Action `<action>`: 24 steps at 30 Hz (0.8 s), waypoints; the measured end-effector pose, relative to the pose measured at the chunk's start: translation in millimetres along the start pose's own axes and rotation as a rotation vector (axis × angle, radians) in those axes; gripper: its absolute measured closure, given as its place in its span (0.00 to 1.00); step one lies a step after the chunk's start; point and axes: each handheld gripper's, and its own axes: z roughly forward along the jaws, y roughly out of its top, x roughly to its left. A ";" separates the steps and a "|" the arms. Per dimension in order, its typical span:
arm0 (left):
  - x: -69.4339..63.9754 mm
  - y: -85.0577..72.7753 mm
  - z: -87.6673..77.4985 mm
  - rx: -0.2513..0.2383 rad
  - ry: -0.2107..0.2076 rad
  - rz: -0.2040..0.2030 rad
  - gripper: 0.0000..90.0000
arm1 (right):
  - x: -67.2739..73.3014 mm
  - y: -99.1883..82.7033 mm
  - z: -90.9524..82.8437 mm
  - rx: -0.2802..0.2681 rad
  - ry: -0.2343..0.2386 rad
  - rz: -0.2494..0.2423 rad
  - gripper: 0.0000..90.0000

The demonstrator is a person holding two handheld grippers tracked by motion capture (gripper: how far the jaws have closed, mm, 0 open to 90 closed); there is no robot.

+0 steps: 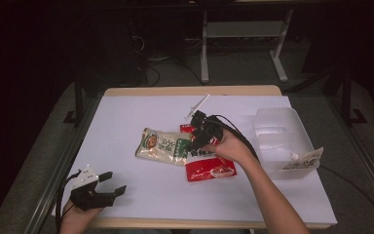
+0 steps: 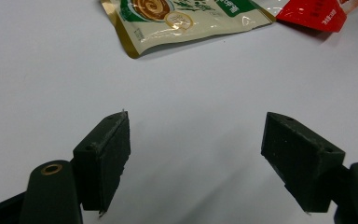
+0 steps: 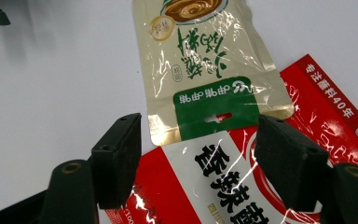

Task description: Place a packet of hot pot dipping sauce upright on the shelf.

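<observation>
The red packet (image 1: 209,168) lies flat on the white table (image 1: 141,200), near the middle and a bit to the right. Its long side runs from the far side of the table toward the person, leaning a little sideways. In the right gripper view its top edge, the one with a small round hang hole, points up and to the right. It is a shiny, crinkly plastic bag, flat and shaped like a rectangle, red with a white patch and big dark letters on it.

The cream and green packet (image 1: 163,146) lies just to its left, long side running left to right. It is shiny too (you can see light bouncing off it). Its green end with the hang slot rests on the top edge of the red packet.

The right gripper (image 1: 197,141) hangs right over the red packet, pointing down and to the left. Its two black jaws stand wide apart with nothing squeezed between them; the red packet and the green end of the other one show in the gap, underneath. The pads (image 3: 119,156) look rough and blocky.

The left gripper (image 1: 109,183) sits low at the near left corner of the table, well apart from both packets. Its jaws are wide apart too, holding nothing, with bare table between them.

A clear plastic box (image 1: 280,141) stands at the right side of the table.
</observation>
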 end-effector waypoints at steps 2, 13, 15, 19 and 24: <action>0.1 0.0 -0.3 0.000 0.000 0.002 0.26 | -1.7 -0.8 0.5 0.006 -0.001 0.009 0.34; -0.6 0.0 0.2 0.005 -0.004 0.002 0.26 | -24.6 -14.2 -0.9 0.041 -0.057 0.083 0.33; -0.5 0.1 0.3 0.005 -0.005 0.003 0.26 | -31.5 -17.3 -0.4 0.048 -0.075 0.104 0.32; -0.7 0.2 0.4 0.004 -0.006 0.002 0.26 | -42.8 -21.0 3.3 0.062 -0.112 0.153 0.31; -0.1 0.0 -0.4 0.004 -0.004 0.003 0.26 | -57.7 -25.9 10.9 0.094 -0.152 0.205 0.30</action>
